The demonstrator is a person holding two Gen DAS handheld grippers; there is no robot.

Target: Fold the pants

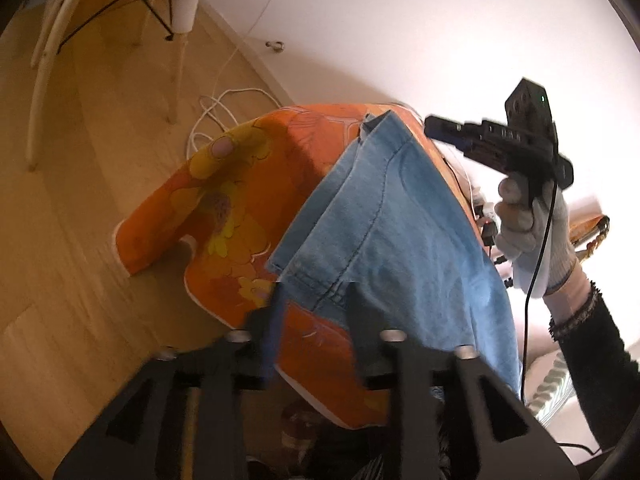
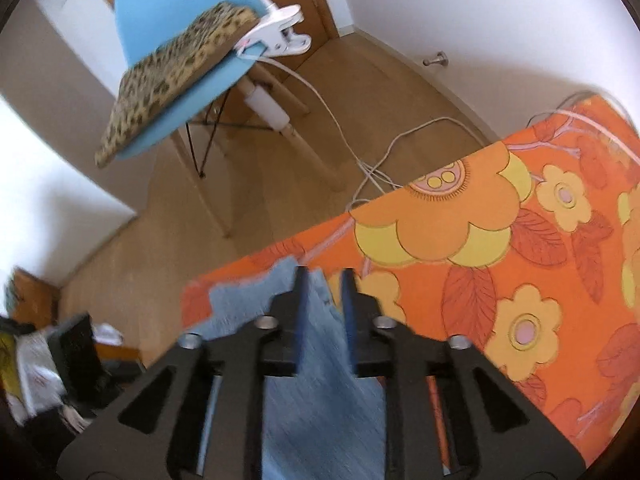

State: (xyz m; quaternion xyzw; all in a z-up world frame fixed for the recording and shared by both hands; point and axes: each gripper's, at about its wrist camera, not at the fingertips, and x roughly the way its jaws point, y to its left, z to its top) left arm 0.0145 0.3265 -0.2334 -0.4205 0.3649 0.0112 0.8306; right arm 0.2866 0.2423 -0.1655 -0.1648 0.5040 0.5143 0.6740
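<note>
1. Denim, light blue and washed out: that's the pants point(image 1: 384, 216), lying on an orange flowered tablecloth point(image 1: 224, 208) that's hanging over the table's corner, with a wood floor point(image 1: 100, 160) below

2. They're looking already doubled, at least one layer lying over another, a stitched seam running down the middle and a hemmed edge sitting at the corner nearest the left claw point(image 1: 316, 300)

3. The left claw is sitting partly open, its fingers straddling that hemmed corner; from here the pads aren't looking like they're pinching it, so I'm calling it loose

4. The right claw point(image 2: 324, 292), held in a white-gloved hand point(image 1: 532, 232), is hovering at the far side; in its own camera the jaws are standing narrow with denim running between them, blurry, and not visibly clamped

5. No earlier shots given, so I'm not guessing which way the jaws are heading

6. My read: a fold is getting set or regripped. Doing it well means catching every layer at each corner, not just the top one, keeping both hands level so the edge is staying straight, and lining the hems up before letting go

7. Also watching the tablecloth: it's easy to be grabbing that along with the denim and dragging the whole thing off
</note>
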